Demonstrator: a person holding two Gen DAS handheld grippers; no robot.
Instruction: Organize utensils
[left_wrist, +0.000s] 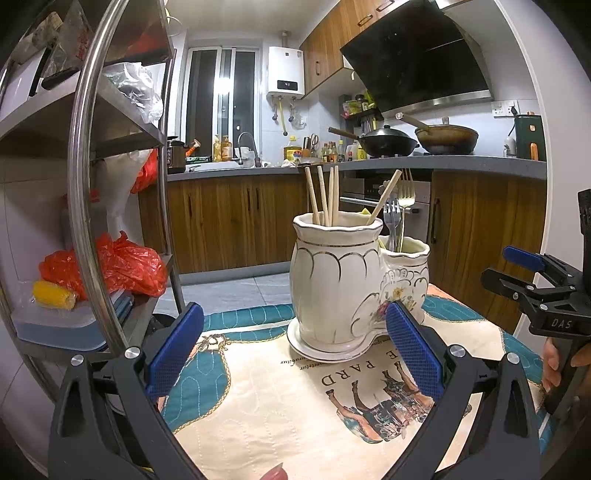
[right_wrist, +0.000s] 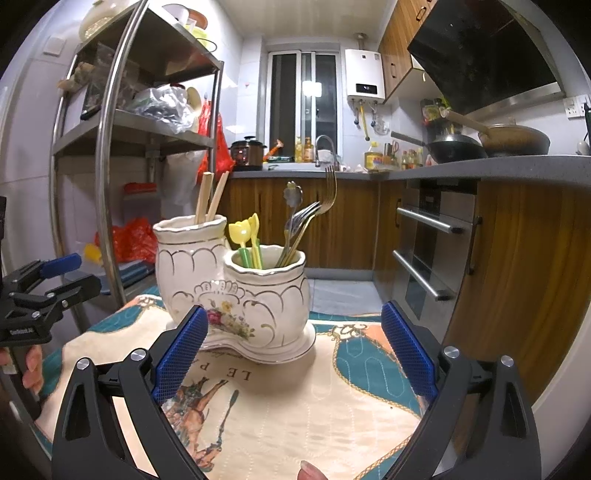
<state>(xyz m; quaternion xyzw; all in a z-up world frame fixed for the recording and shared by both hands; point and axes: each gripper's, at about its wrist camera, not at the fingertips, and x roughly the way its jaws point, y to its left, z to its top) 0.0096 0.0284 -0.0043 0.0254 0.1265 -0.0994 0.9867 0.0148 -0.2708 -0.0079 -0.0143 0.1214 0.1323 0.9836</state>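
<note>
Since both your left gripper (left_wrist: 295, 354) and right gripper (right_wrist: 295, 354) hang wide open and empty, grab the stray chopstick (left_wrist: 384, 197) low and lift straight out of the holder (left_wrist: 332, 288).

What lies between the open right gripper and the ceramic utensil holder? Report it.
Only bare printed tablecloth. In the right wrist view, the right gripper is open and empty, and nothing stands on the cloth before the utensil holder.

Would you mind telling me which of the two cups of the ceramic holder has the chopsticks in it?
The taller cup holds the wooden chopsticks; the shorter cup joined to it holds forks and yellow plastic picks.
</note>
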